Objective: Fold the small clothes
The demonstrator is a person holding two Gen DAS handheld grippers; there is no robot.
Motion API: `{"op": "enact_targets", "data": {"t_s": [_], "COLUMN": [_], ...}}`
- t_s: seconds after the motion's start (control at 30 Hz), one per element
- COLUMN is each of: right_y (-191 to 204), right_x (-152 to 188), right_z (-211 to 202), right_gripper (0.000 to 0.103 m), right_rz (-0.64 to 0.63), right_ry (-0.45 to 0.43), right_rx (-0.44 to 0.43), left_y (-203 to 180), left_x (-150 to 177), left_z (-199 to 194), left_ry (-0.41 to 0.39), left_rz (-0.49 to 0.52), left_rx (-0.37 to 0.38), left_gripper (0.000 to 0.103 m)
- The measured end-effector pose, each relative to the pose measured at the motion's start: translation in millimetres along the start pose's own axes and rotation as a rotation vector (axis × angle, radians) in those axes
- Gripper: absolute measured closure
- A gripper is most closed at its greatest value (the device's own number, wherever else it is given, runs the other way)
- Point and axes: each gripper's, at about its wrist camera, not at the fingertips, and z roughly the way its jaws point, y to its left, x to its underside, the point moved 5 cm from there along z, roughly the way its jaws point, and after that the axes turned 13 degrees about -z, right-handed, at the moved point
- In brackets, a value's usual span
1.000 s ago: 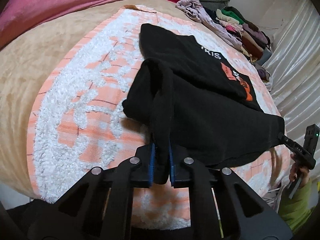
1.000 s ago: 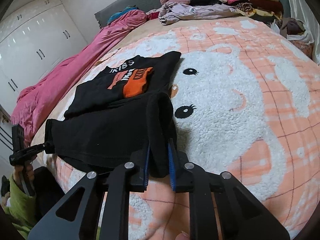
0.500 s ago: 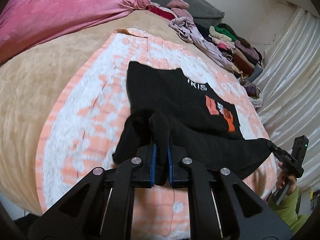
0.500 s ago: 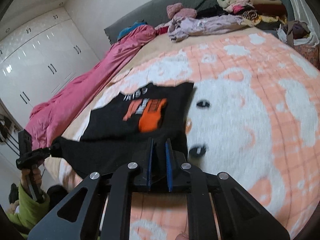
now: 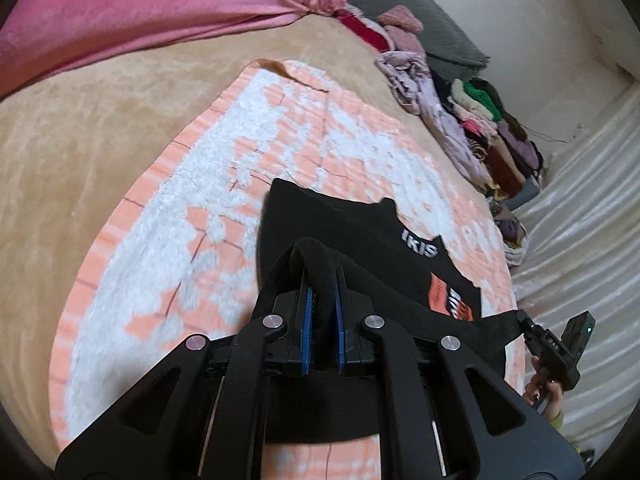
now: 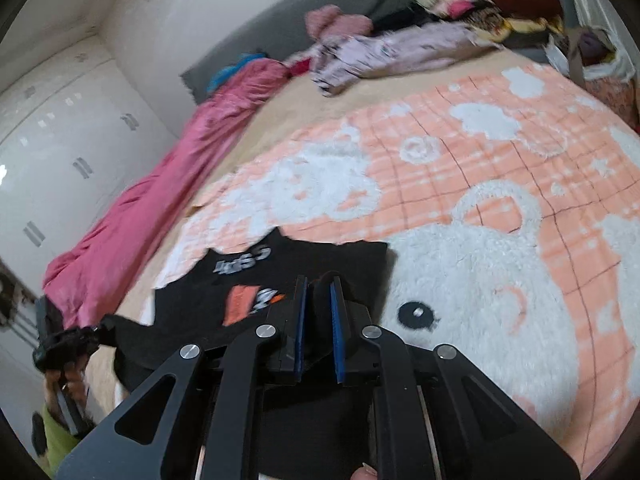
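Note:
A small black garment (image 5: 360, 236) with white letters and an orange patch lies partly on the orange-and-white fleece blanket (image 5: 180, 216), its near edge lifted. My left gripper (image 5: 322, 276) is shut on a bunched corner of the black cloth. My right gripper (image 6: 318, 284) is shut on the other near corner of the garment (image 6: 304, 260). The cloth stretches between them. In the left wrist view the right gripper (image 5: 524, 322) shows at the right edge; in the right wrist view the left gripper (image 6: 96, 330) shows at the left edge.
A pink duvet (image 5: 140, 12) lies along the far side of the tan bed cover (image 5: 80, 132). A pile of clothes (image 5: 480, 120) and a lilac garment (image 6: 392, 48) sit by the grey headboard. White wardrobe doors (image 6: 60, 140) stand at left. A pale curtain (image 5: 580, 200) hangs at right.
Both grippers have pulled back toward the near edge of the bed with the black garment's corners, dragging it over the blanket. More of the blanket shows beyond it.

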Motion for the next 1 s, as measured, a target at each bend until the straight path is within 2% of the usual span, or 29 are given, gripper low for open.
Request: {"op": "enact_targets", "data": {"t_s": [0.3,0.4,0.47,0.5,0.57,0.67,0.77,0.83,0.93,1.0], "right_y": [-30,-38,-37,-36,-36,-30,-8,15,52,75], "right_x": [-6,-1,0,0,-1,-2,1,9,25,33], "right_z": [48,61,60,56,46,24,6,1,7,18], "right_gripper": [0.093,0.092,0.089,0.087,0.048,0.047,0.047,0.047,0.047,0.047], "right_rz": [0.111,0.151,0.14,0.131,0.118,0.076,-0.026,-0.114,-0.205,-0.299], "right_ry": [0.057,0.085,0.077,0.067,0.04,-0.021,-0.059,-0.036,0.033,0.09], "right_rx": [0.057,0.069,0.071,0.079,0.126,0.143,0.143,0.134,0.049,0.059], "left_y": [3,16,25,29,33,33,29,24,9,-4], "left_x": [-27,-33,-36,-36,-36,-34,-27,-20,-1,14], "left_z": [33,42,43,41,34,19,4,-1,1,8], "left_ry": [-0.018,-0.055,-0.09,-0.102,-0.122,-0.158,-0.194,-0.184,-0.153,-0.121], "left_rz": [-0.11,-0.162,-0.172,-0.17,-0.161,-0.125,-0.06,-0.039,0.028,0.082], "left_rx": [0.013,-0.024,-0.036,-0.019,0.006,0.024,0.012,0.027,0.043,0.037], "left_gripper": [0.098,0.096,0.087,0.086,0.085,0.085,0.083,0.081,0.08,0.08]}}
